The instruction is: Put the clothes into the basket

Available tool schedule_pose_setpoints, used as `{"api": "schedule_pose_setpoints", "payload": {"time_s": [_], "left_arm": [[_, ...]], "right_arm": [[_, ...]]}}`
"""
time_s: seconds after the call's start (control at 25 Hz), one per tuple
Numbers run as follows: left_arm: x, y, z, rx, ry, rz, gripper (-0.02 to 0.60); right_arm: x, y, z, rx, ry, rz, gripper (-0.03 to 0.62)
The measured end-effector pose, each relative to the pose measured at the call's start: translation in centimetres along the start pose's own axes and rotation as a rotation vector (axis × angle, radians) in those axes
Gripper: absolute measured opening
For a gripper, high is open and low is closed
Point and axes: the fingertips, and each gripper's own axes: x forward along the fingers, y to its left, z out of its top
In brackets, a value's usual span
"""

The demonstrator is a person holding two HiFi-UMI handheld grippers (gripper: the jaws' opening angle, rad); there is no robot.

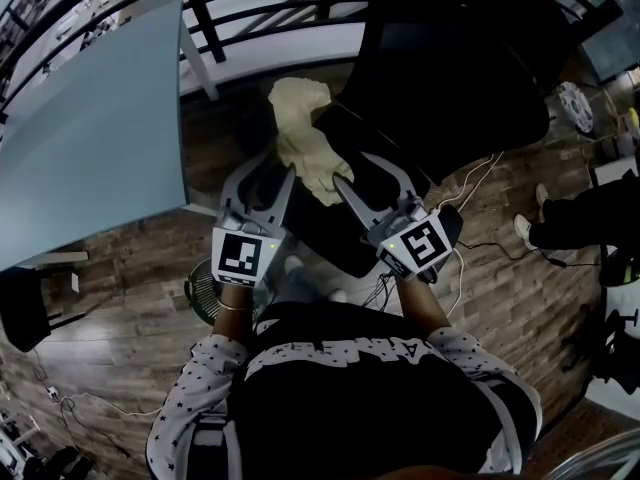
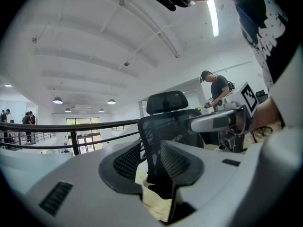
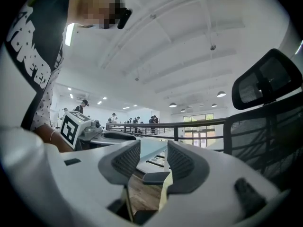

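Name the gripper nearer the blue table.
Left. The left gripper is beside a corner of the table; the right gripper is farther off, beyond the cloth.

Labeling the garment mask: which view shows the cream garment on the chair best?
Head view: nearly the whole cream garment lies draped on the black chair. Left gripper view catches only a patch low in frame; right gripper view, at most a pale sliver.

Black office chair [image 1: 450,78] beside grey-blue table [image 1: 90,138]. Black railing [image 1: 260,13] behind both. White cables [image 1: 478,181] on wooden floor [image 1: 130,338].
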Motion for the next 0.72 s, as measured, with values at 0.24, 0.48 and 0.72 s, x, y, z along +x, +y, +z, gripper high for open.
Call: {"api": "schedule_pose_setpoints", "payload": {"time_s": [0.24,0.48,0.72], "left_arm": [[1.2,1.0,-1.6,0.004,-0.006,-0.025,0.124],[2.1,1.4,-3.4,-0.019,0.001,-0.066,0.134],[2.5,1.7,-5.4,-0.035,-0.005,-0.086,0.138]], "right_arm": [[1.4,-1.1,-0.9,0.011,0.003,-0.036,0.167],[2.5,-1.6,-2.5,-0.004,0.041,-0.064,0.170],[3.6,-1.5,-3.4,-0.018,0.042,-0.069,0.175]]}}
